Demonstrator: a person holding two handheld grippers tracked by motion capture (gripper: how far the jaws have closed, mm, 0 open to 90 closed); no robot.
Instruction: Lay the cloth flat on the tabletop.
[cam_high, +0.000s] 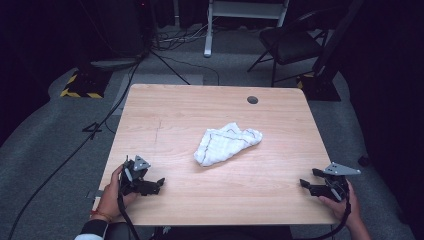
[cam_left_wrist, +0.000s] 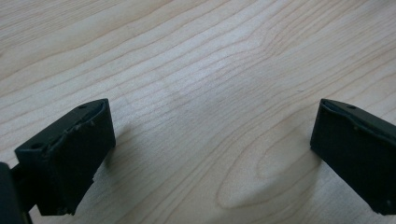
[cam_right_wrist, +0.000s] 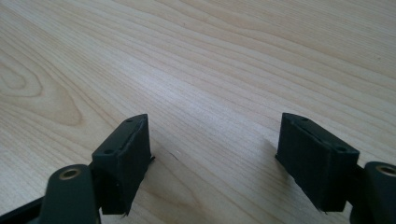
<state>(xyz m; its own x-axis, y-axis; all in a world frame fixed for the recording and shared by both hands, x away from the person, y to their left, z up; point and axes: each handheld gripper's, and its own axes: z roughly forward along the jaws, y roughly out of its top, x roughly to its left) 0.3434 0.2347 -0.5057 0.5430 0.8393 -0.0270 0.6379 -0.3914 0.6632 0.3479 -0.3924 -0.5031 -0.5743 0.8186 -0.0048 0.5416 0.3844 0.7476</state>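
A light wooden table (cam_high: 280, 200) — a crumpled white cloth (cam_high: 226, 143) lies mid-table.

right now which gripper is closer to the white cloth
Left. The left gripper rests near the table's front left edge, a short way down-left of the white cloth. The right gripper sits at the front right edge, farther off. Both are open and apart from it.
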